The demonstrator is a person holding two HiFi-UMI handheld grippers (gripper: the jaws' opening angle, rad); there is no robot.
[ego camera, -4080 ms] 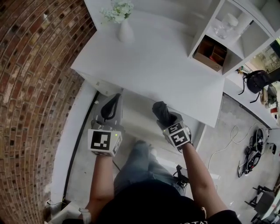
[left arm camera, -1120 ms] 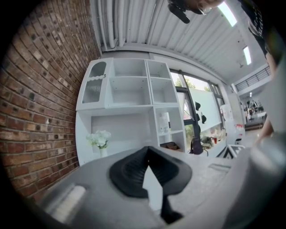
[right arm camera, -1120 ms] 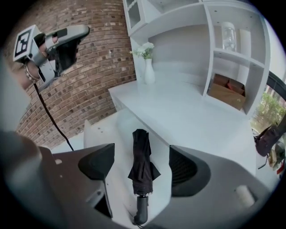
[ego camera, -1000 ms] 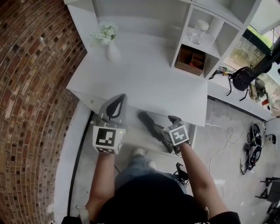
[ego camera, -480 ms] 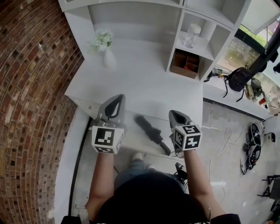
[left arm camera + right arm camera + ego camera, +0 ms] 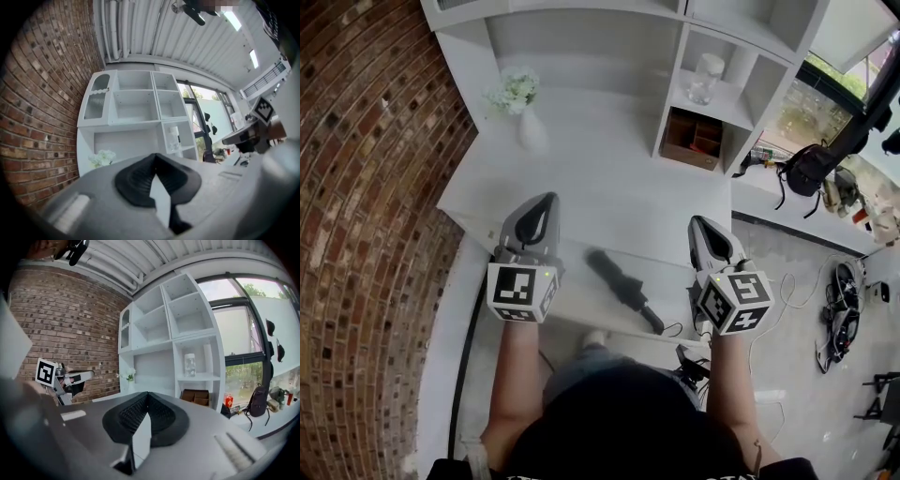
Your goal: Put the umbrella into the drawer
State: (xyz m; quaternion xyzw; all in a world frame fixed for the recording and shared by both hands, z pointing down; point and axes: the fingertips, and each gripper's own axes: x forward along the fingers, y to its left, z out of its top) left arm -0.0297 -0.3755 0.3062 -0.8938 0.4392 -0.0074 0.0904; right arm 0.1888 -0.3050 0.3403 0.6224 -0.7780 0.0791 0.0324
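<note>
left claw [image 6: 546, 200], right claw [image 6: 703, 225] hovering clenched, empty | umbrella [image 6: 617, 278] lying in open drawer [image 6: 572, 298], below and between them | risk: handle strap seemingly overhanging drawer front, likely snagging at closing

Daylight from the window [image 6: 243, 333] and ceiling strip lights [image 6: 233, 19] keep everything bright and even. The white desk [image 6: 609, 197] nearly glares; the drawer [image 6: 577, 298] below its front edge lies in soft shade. Fisheye bends the brick wall [image 6: 366, 234]; gripper views darken at corners, foreground blurred.
</note>
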